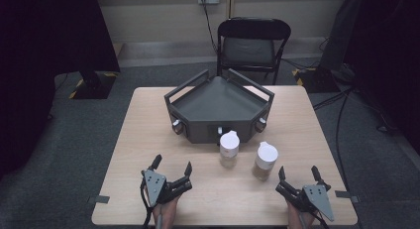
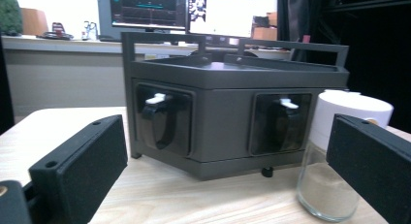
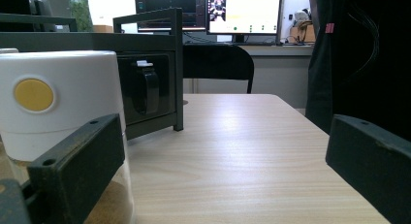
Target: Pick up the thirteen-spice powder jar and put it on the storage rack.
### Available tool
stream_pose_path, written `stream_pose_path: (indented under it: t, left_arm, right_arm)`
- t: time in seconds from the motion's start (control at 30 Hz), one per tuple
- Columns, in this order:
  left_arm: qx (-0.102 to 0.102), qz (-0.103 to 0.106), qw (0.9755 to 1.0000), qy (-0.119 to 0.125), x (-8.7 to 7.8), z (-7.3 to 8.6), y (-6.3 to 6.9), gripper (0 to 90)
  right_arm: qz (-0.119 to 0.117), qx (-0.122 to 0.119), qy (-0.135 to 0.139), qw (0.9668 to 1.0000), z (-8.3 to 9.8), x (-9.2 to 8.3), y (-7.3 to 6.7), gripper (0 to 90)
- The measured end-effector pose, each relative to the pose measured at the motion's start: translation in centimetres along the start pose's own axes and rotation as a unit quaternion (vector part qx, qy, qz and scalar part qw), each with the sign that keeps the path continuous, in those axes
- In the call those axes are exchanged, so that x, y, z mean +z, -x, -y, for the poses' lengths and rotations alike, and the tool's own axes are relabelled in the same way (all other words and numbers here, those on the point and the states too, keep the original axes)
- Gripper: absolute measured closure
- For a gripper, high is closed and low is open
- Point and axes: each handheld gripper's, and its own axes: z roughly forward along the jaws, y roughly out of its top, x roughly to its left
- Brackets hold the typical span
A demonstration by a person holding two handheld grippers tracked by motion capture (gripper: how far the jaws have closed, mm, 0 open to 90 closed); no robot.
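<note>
Where the high view looks down on the wooden table point(image 1: 148, 140), a dark angular rack point(image 1: 218, 107) is seen at its middle, with two white-capped glass jars point(image 1: 229, 148) point(image 1: 265, 161) just in front of it; the left gripper point(image 1: 172, 166) and right gripper point(image 1: 298, 172) are held near the front edge, jaws spread and empty. In the left gripper view, the rack point(image 2: 232, 117) is faced between parted jaws, one jar point(image 2: 339, 156) standing at the right. In the right gripper view, a jar point(image 3: 58, 107) with a yellow dot is seen close behind the left jaw, bare table point(image 3: 232, 151) lying between the parted jaws.
</note>
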Motion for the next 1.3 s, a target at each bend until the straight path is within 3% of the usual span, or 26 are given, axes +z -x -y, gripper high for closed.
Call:
stream_pose_path:
  t: [0.5,1.3]
  left_arm:
    - [-0.013,0.038,0.9992,0.003,1.1,-0.5,0.6,1.0]
    - [-0.013,0.091,0.9957,0.001,3.3,-1.6,2.2,2.6]
  right_arm:
    - [0.0,0.0,0.0,1.0,0.0,0.0,0.0,0.0]
    - [0.002,0.0,0.0,1.0,0.0,0.0,-0.1,0.0]
